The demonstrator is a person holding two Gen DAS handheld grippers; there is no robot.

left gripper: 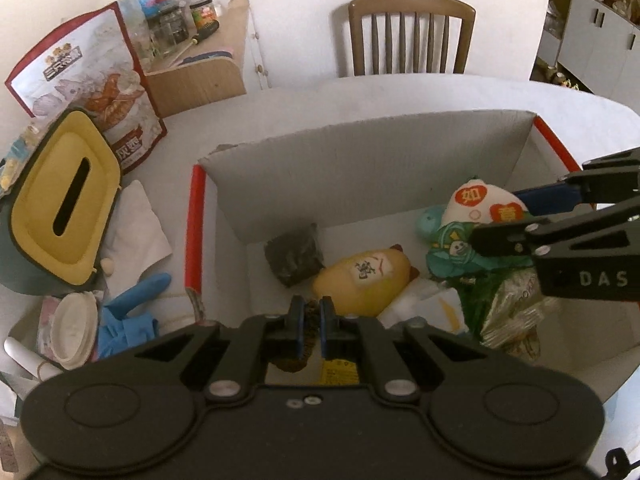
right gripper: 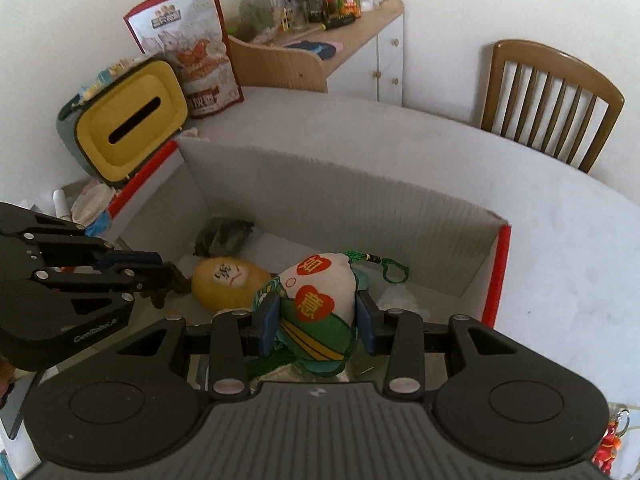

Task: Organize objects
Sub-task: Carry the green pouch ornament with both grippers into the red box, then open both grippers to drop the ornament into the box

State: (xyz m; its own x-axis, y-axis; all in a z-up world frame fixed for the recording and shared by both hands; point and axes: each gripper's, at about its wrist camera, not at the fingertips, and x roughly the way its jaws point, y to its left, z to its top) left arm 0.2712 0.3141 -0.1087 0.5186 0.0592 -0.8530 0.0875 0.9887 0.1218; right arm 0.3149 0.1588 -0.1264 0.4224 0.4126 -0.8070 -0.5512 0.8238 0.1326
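Left of the cardboard box (left gripper: 372,168), on the white surface (left gripper: 400,92), lie a yellow-topped tissue holder (left gripper: 60,208), a red-edged snack bag (left gripper: 92,80) behind it, a loose tissue (left gripper: 136,224), a blue glove (left gripper: 128,312) and a stack of white lids (left gripper: 74,328). Box has red outer edges and pale inner walls; its far wall stands upright.

Over the box's near-left part: my left claw (left gripper: 311,320), clenched on a small dark brown fuzzy item (left gripper: 296,356). I cannot tell what the item is. It hangs above the box floor, not resting on it, as far as the right wrist view shows.

On the box floor, just beyond the left claw: a yellow plush (left gripper: 360,280) with a printed face, lying on its side. A crumpled dark bundle (left gripper: 294,256) sits against the box's far wall, touching the plush's left end.

Over the box's right part: my right claw (right gripper: 316,316), grasping a white and green fabric sachet (right gripper: 320,304) with red heart patches. Pads (right gripper: 269,320) press both flanks. A green cord loop (right gripper: 390,270) trails from its top toward the far wall. Sachet is inside the box outline, just right of the yellow plush.

Beyond the box, a wooden chair (left gripper: 412,32) at the surface's far edge.
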